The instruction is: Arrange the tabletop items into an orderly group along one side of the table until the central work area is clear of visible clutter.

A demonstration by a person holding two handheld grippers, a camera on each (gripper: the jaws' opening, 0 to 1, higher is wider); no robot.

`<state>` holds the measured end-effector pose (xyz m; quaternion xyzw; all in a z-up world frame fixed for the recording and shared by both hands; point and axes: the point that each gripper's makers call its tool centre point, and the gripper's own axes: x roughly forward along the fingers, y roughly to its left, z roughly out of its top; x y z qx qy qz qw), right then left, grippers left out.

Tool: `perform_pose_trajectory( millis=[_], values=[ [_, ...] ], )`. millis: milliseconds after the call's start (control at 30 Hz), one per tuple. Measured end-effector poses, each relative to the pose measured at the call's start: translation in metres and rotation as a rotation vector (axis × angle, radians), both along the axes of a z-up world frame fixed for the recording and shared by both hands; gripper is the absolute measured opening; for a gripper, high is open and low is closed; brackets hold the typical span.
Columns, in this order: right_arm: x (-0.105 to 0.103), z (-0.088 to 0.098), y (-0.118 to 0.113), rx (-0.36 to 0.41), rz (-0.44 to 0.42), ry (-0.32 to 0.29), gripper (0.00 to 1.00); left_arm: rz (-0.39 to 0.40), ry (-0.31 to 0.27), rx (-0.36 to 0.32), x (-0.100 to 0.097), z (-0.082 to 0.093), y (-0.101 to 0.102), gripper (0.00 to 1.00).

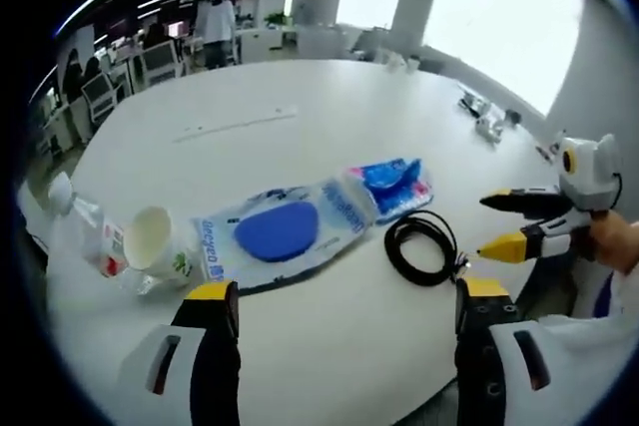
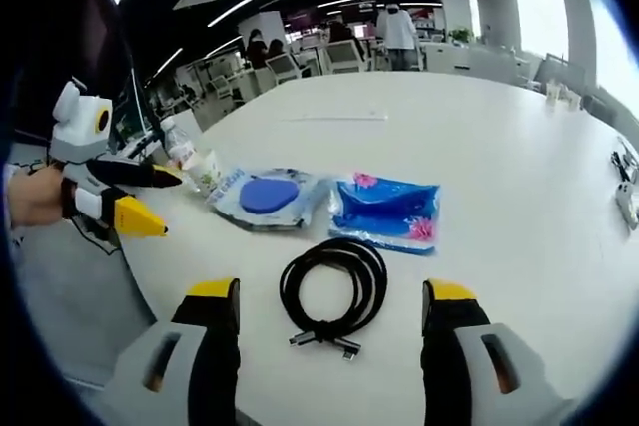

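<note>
A coiled black cable (image 2: 332, 291) lies on the round white table (image 2: 479, 147), just before a blue plastic packet (image 2: 386, 210) and a blue-disc pouch (image 2: 268, 196); both tools, left (image 1: 344, 296) and right (image 2: 329, 298), spread wide, holding nothing.

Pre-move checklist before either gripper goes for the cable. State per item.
1. Left gripper open: ok, jaws apart, nothing between.
2. Right gripper open: ok, empty.
3. Coiled black cable free of other items: ok, lies alone on the white round table.
4. Cable bundled: ok, tie near the plugs.
5. Blue plastic packet clear of cable: ok, narrow gap.
6. Paper cup upright: not ok, lies on its side.
</note>
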<state>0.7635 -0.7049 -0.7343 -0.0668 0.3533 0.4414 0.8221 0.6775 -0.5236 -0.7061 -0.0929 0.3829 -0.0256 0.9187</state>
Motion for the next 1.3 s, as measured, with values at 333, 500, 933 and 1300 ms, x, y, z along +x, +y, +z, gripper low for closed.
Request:
perform_pose_trajectory(
  millis=[333,500,933,1300],
  values=[
    [-0.007,0.002,-0.006,-0.008,-0.03,0.014,0.72,0.05,-0.003,0.009,-0.026,0.007,0.027,0.86],
    [-0.014,0.008,-0.012,-0.041,-0.02,-0.008,0.72,0.086,0.003,0.012,-0.049,0.009,0.048,0.85],
    [-0.019,0.018,-0.012,-0.036,-0.039,-0.017,0.72,0.146,-0.036,0.004,-0.076,0.024,0.084,0.84],
    [-0.035,0.027,-0.009,-0.045,-0.028,-0.021,0.72,0.151,-0.044,-0.008,-0.112,0.035,0.113,0.86]
  ],
)
